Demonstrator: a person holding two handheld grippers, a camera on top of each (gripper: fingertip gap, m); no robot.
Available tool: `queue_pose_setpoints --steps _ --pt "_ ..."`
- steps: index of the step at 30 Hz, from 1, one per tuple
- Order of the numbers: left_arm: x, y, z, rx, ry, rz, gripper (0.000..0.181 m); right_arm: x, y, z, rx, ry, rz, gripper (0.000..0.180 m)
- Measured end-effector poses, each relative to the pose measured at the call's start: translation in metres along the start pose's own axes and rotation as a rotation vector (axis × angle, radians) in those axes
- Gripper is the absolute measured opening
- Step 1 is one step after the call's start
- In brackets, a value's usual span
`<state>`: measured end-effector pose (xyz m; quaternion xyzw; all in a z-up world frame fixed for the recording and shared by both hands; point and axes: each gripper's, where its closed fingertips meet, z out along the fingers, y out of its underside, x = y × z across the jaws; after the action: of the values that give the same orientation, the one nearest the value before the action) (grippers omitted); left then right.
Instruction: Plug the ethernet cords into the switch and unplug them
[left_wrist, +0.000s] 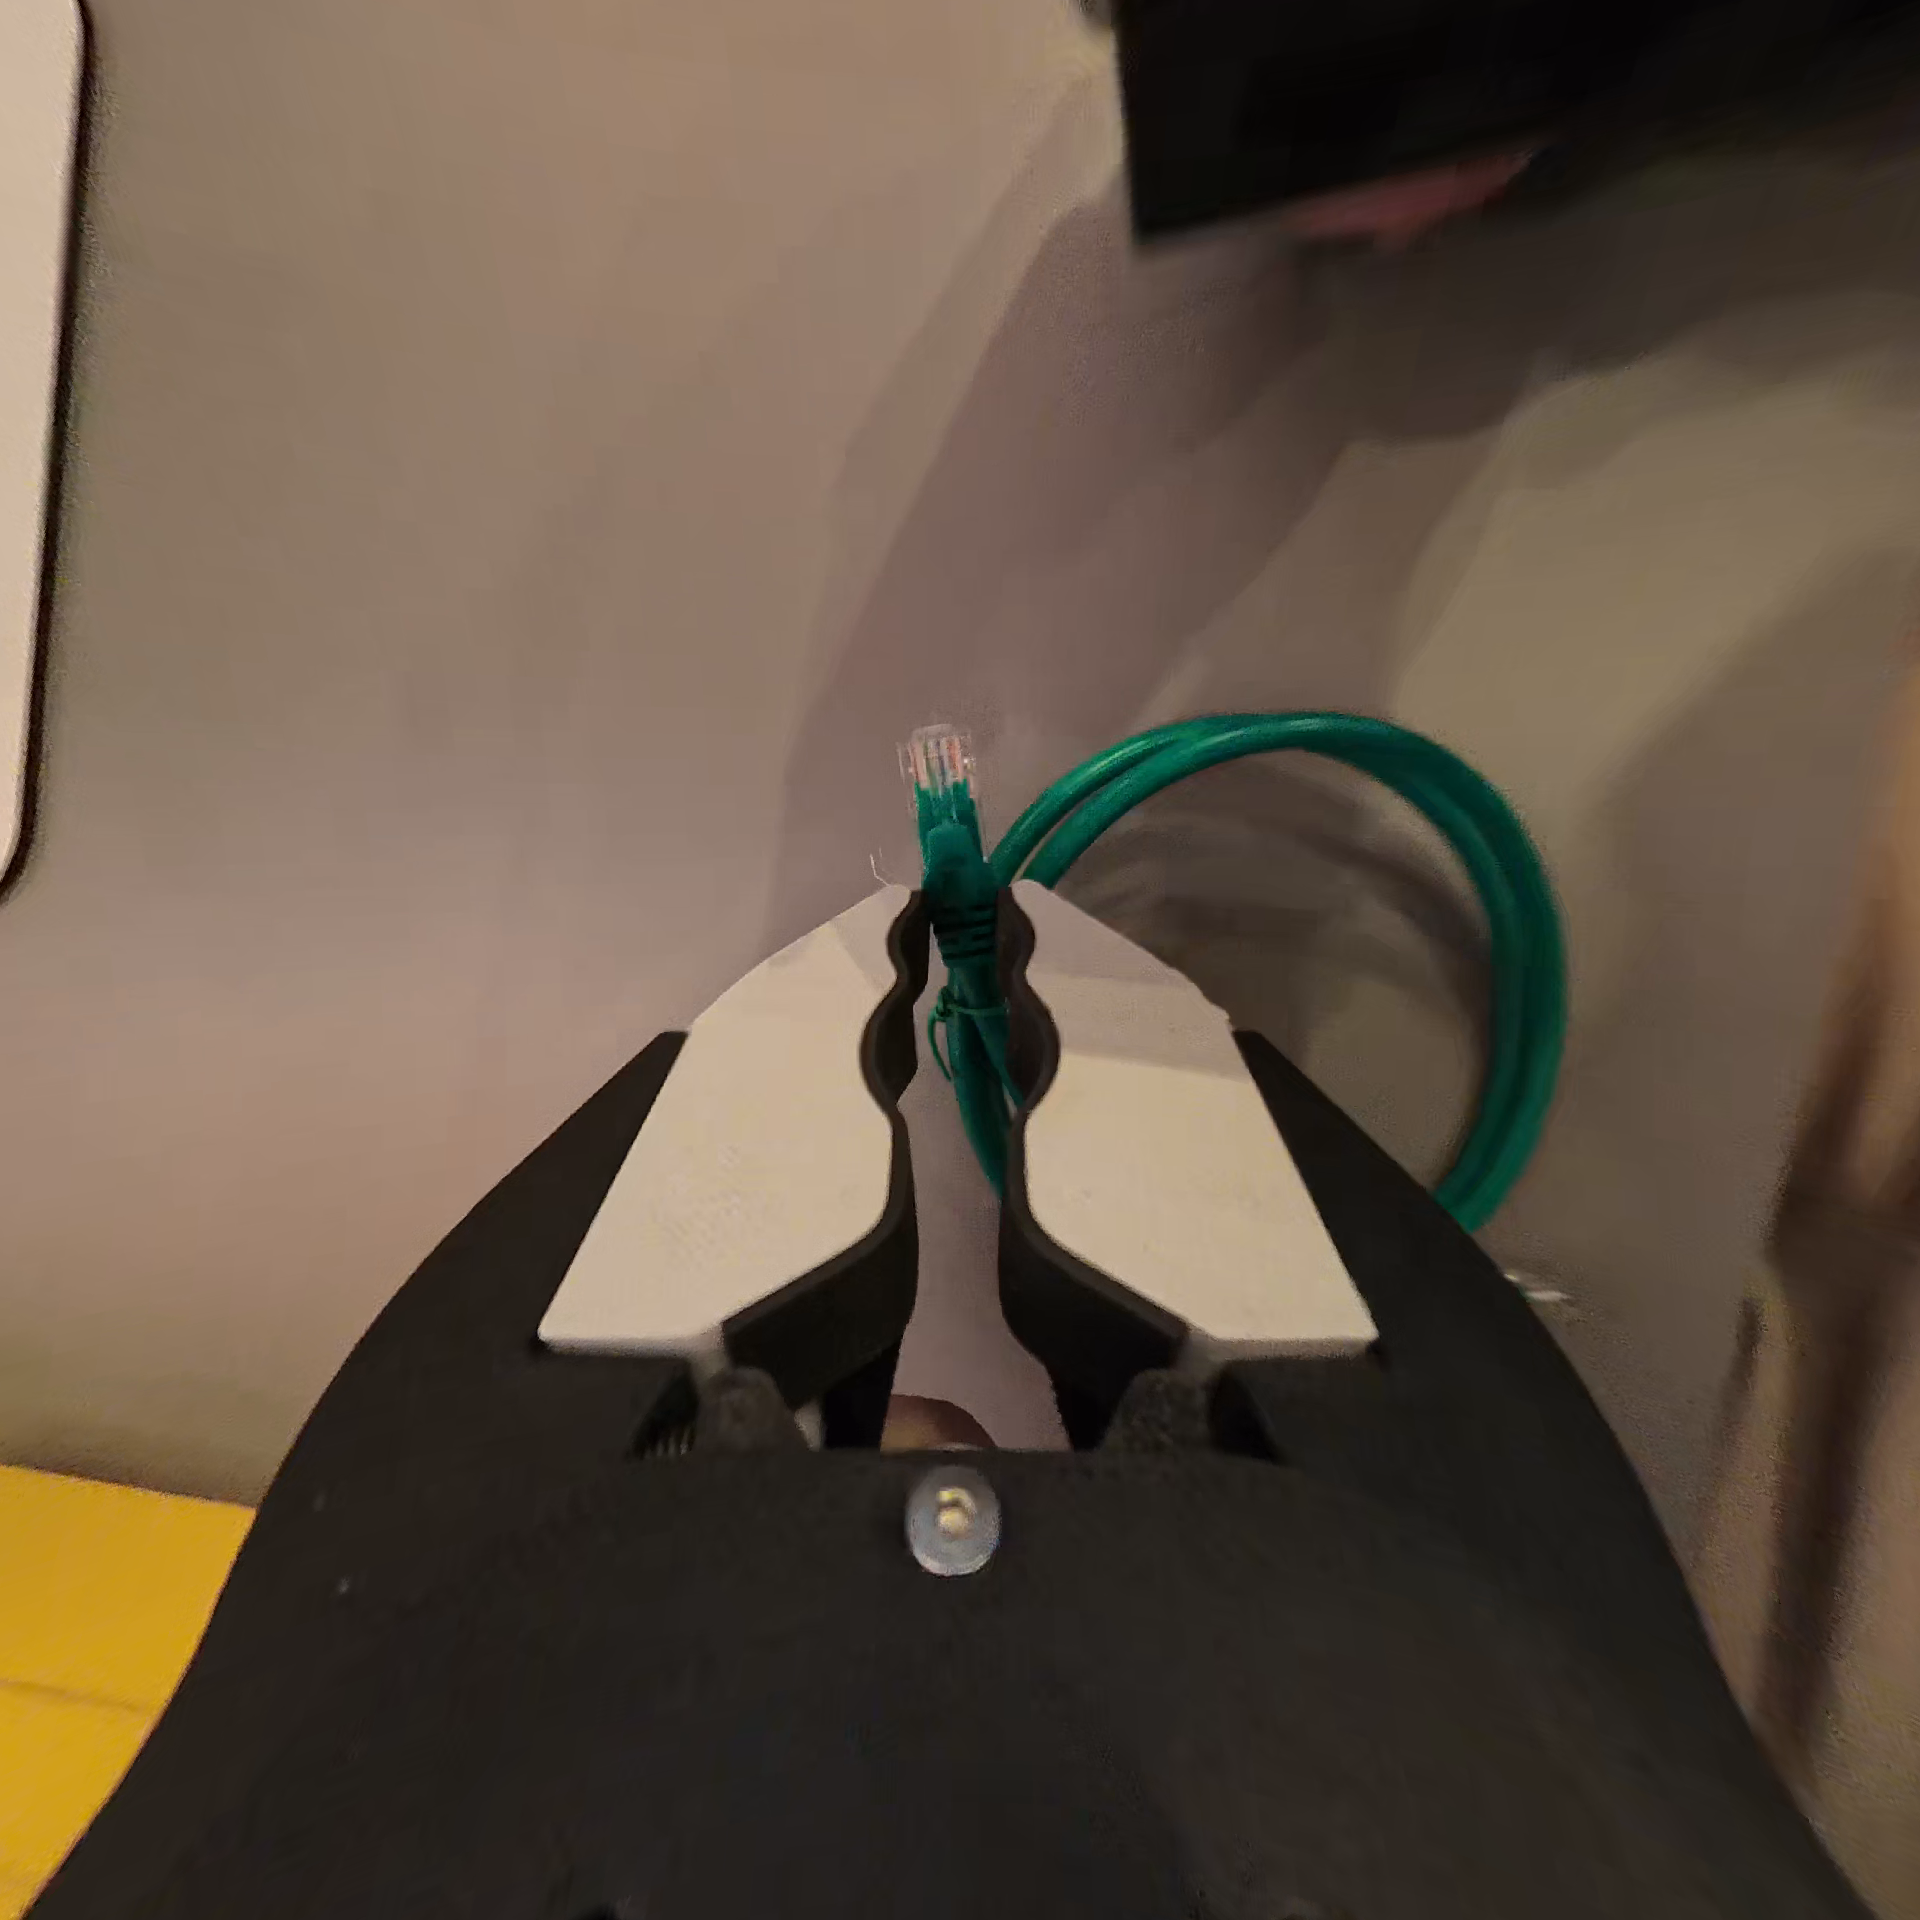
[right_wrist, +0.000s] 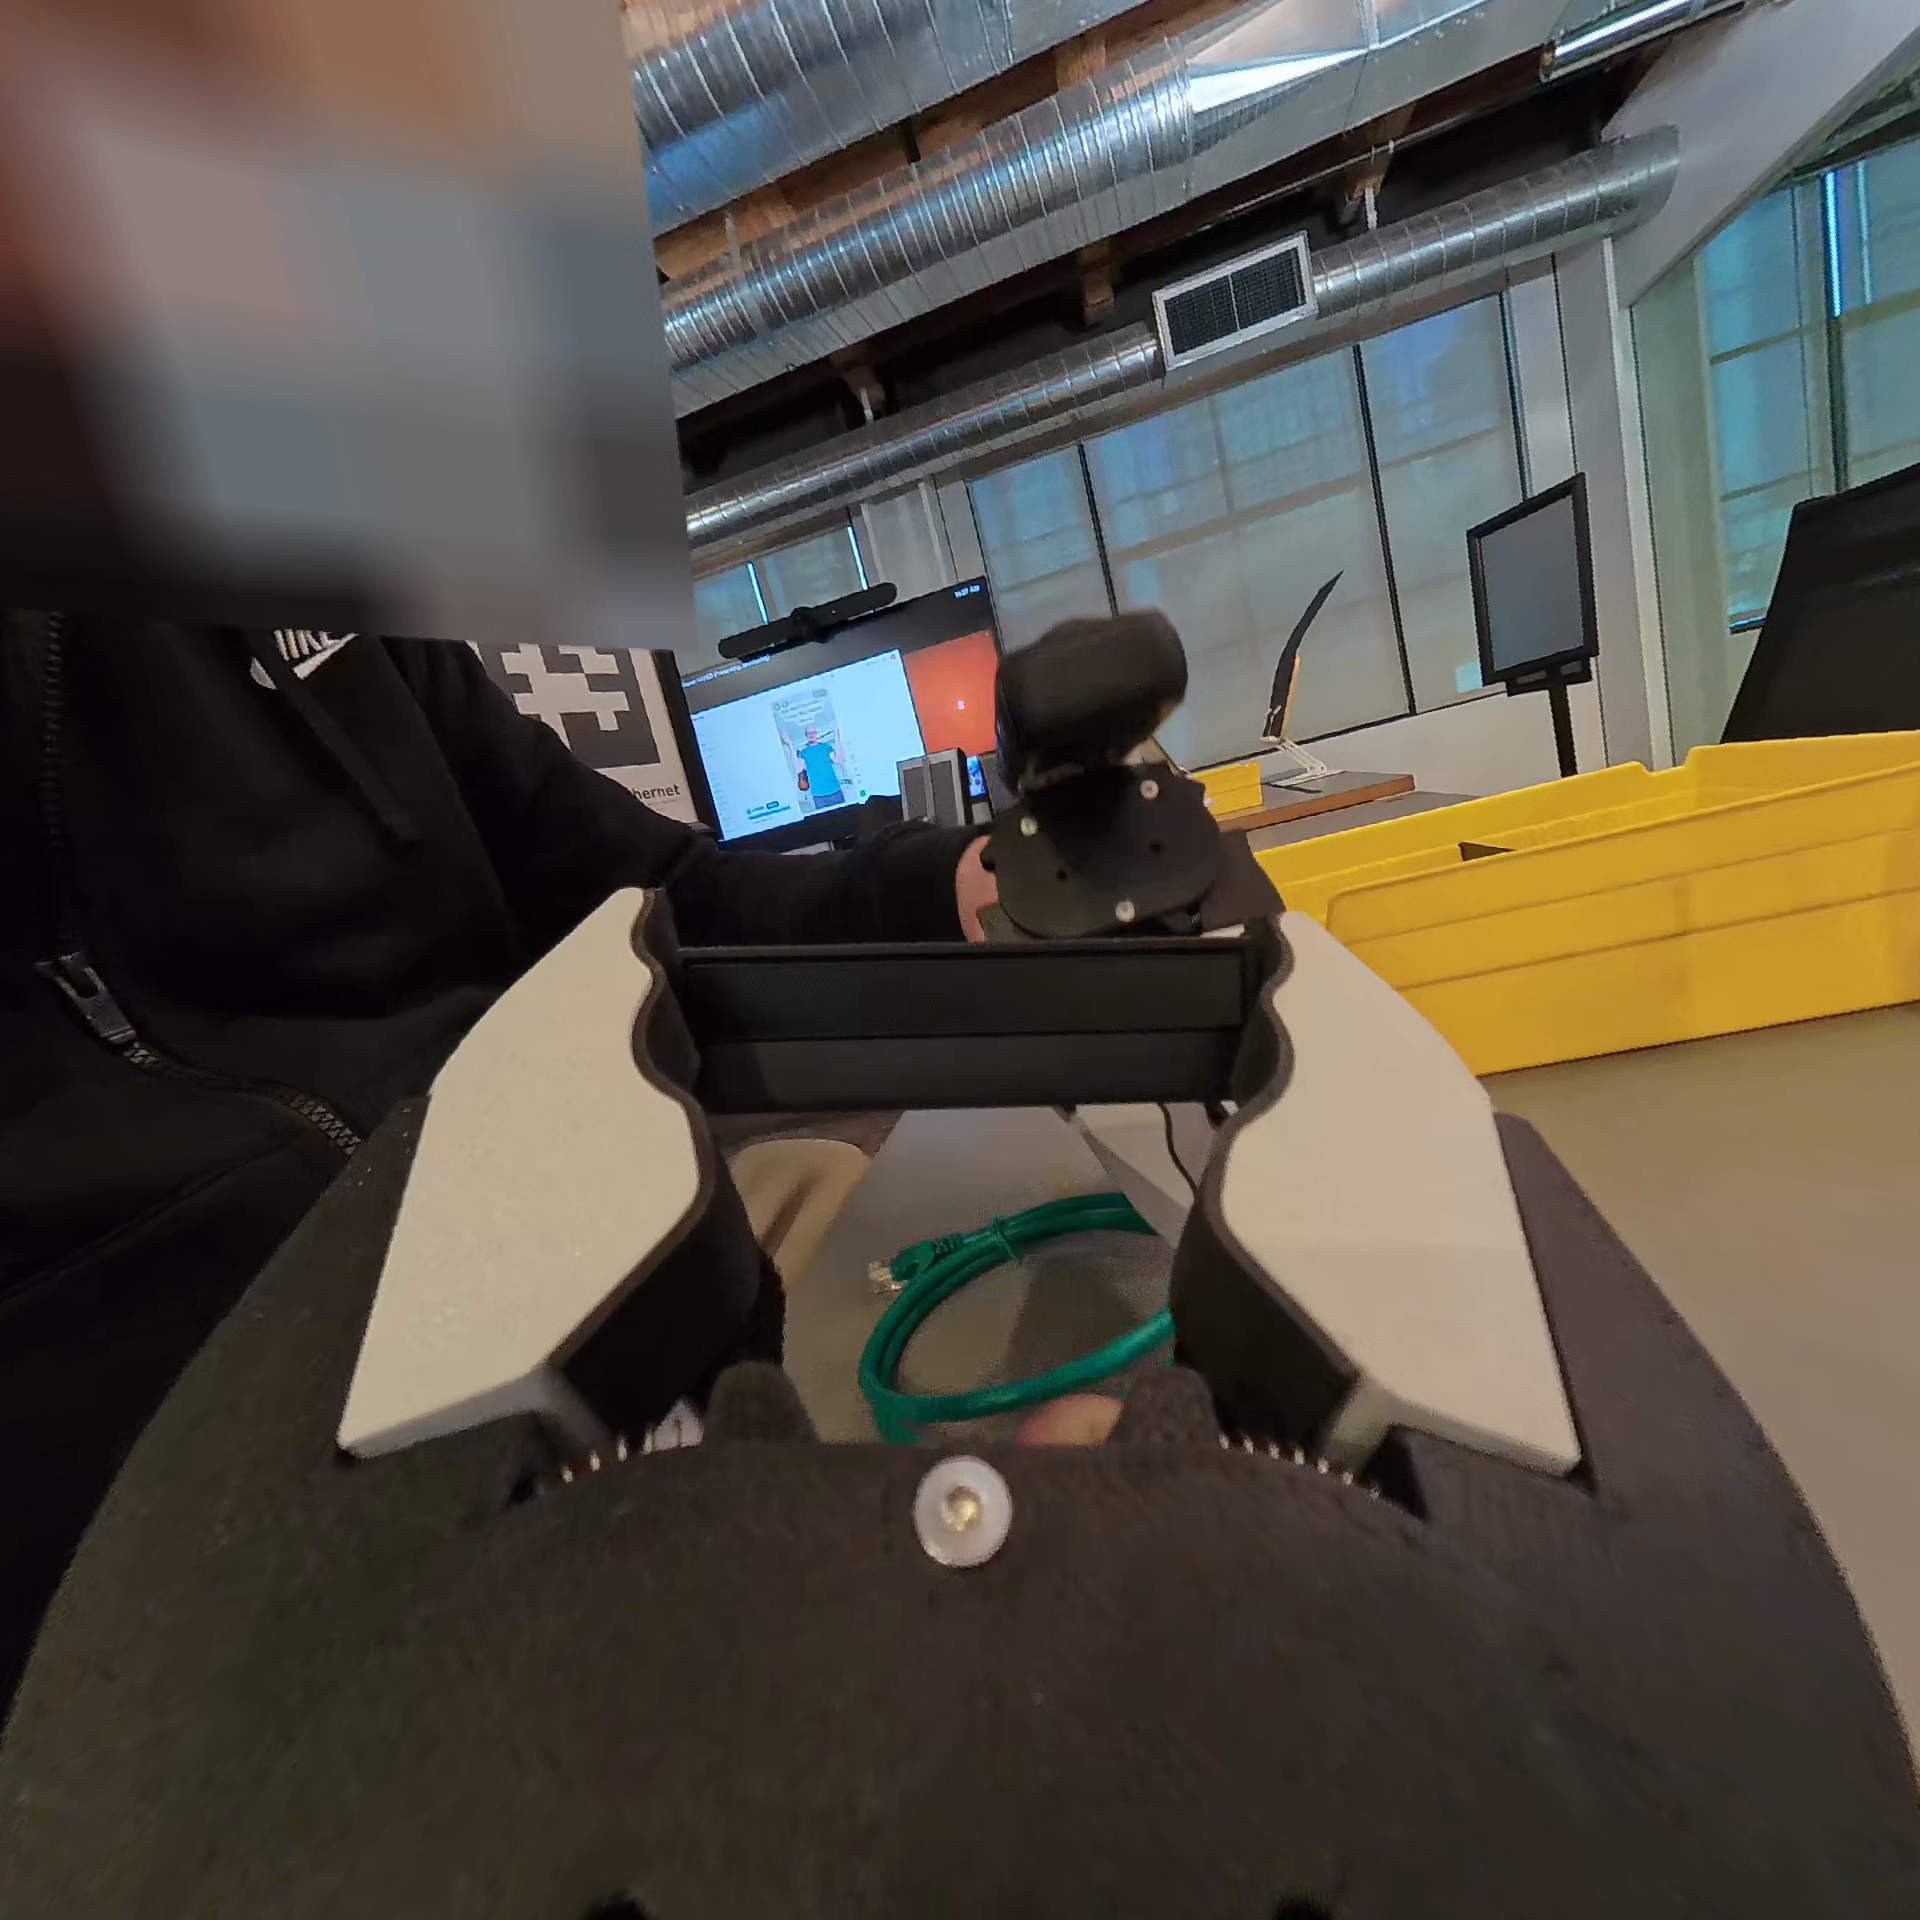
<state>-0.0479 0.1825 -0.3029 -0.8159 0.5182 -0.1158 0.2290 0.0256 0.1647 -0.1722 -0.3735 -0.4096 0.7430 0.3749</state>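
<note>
The left tongs (left_wrist: 958, 914) are clamped on a green ethernet cord (left_wrist: 1351, 831), gripping the ribbed rubber boot just behind its clear plastic plug (left_wrist: 938, 756). The plug sticks out beyond the tips, pointing away from the camera. Behind the grip, the rest of the cord curves off to one side in a tied double loop, lifted clear of the grey desk (left_wrist: 520, 520).

The right tongs (right_wrist: 961, 1023) are clamped across a flat black box, judged to be the switch (right_wrist: 961, 1023), held by its two short ends above the desk. On the desk beneath the switch lies a second green cord (right_wrist: 997, 1320), coiled and tied. Beyond the switch, the person's other hand holds the left tool. Yellow bins (right_wrist: 1610, 894) stand on the desk further beyond the switch.

The cord looks light and springy, so its loop may tug sideways. The boot seems the right hold: firm and close to the plug. The plug's thin latch tab looks fragile. The switch appears rigid and smooth, likely to slip if pushed hard.
</note>
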Motion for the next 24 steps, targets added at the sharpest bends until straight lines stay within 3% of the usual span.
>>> queue_pose_setpoints --steps 3,5,8,12,16,19,24 --pt "-0.008 0.001 0.009 0.041 -0.055 0.037 0.015 0.003 0.000 -0.002 0.000 0.016 0.002 0.102" --pt "-0.020 -0.006 0.004 0.076 -0.154 0.067 0.041 0.006 0.000 -0.003 0.001 0.032 0.002 0.102" --pt "-0.030 -0.036 -0.020 0.207 -0.328 0.158 0.065 0.009 -0.002 -0.005 0.014 0.048 0.007 0.102" --pt "-0.012 -0.092 -0.065 0.514 -0.593 0.422 0.069 0.012 -0.005 -0.003 0.024 0.072 0.025 0.102" --pt "0.017 -0.110 -0.063 0.544 -0.732 0.648 0.048 0.013 -0.011 -0.001 0.059 0.077 0.057 0.102" --pt "0.026 -0.116 -0.060 0.556 -0.769 0.687 0.034 0.011 -0.004 0.006 0.016 0.073 0.079 0.102" --pt "0.025 -0.113 -0.064 0.569 -0.747 0.653 0.029 0.011 -0.003 0.011 0.013 0.069 0.115 0.103"
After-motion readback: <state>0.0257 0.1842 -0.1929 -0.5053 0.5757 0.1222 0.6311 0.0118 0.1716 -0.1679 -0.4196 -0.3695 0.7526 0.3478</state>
